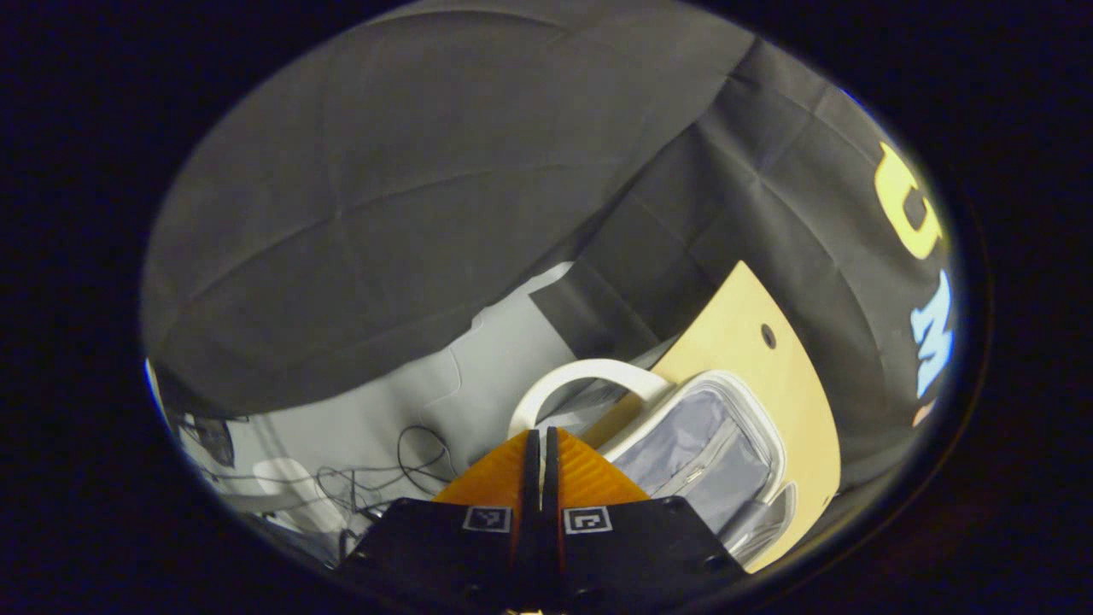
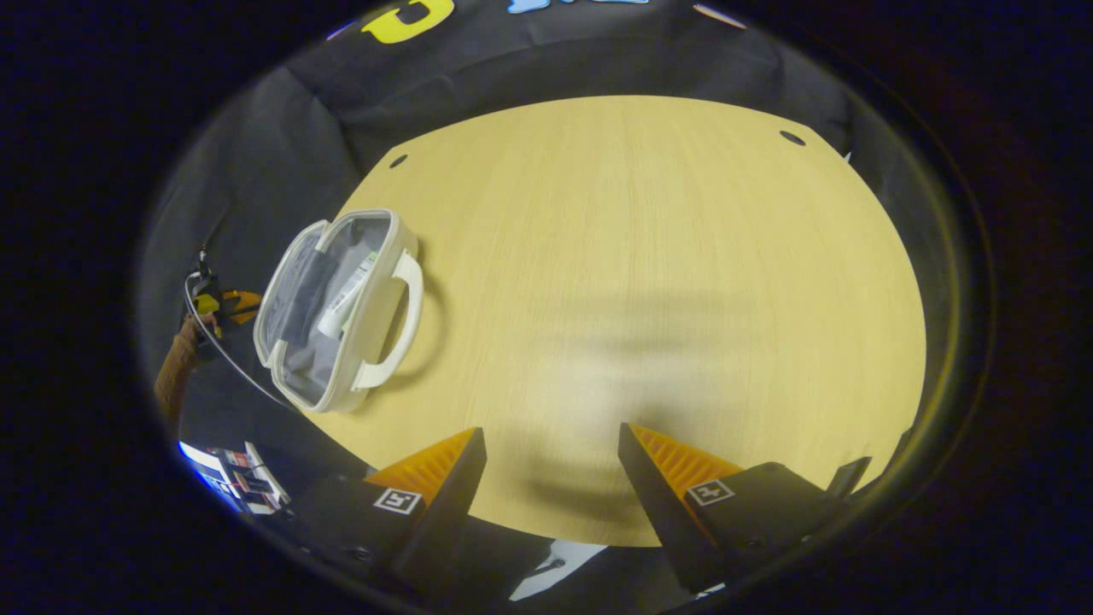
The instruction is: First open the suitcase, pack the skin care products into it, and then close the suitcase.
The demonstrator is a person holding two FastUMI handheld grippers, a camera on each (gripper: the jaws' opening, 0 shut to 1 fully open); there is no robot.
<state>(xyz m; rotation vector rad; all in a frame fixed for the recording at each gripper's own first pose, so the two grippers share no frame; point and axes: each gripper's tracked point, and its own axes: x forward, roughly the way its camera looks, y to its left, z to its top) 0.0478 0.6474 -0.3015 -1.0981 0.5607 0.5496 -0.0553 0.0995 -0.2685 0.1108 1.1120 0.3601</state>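
small white hard-shell suitcase with grey fabric lining [image 2: 341, 312]: one. lies open near the left edge of the round pale wooden table top [image 2: 649, 282] in the right gripper view, its two shells hinged apart, lining exposed. two curved white handles [image 2: 401, 320], one per shell, on the side toward the table's middle. in the left gripper view the same case [image 1: 709, 444] sits just beyond the fingers, one handle [image 1: 581, 380] arching up, a zipped lining panel showing.

white skin care tube with green marking [image 2: 346, 295]: one, lying lengthwise inside the open case (other contents too small to tell).

left gripper [image 1: 540, 461]: one; fingers pressed together with nothing between them, held off the table edge beside the case.

right gripper [image 2: 551, 461]: one; fingers spread wide, holding nothing, over the near edge of the table, well apart from the case.

small dark holes in table top [image 2: 791, 137]: two, near the far edge.

cables [image 1: 410, 465]: several thin dark ones on the pale floor.
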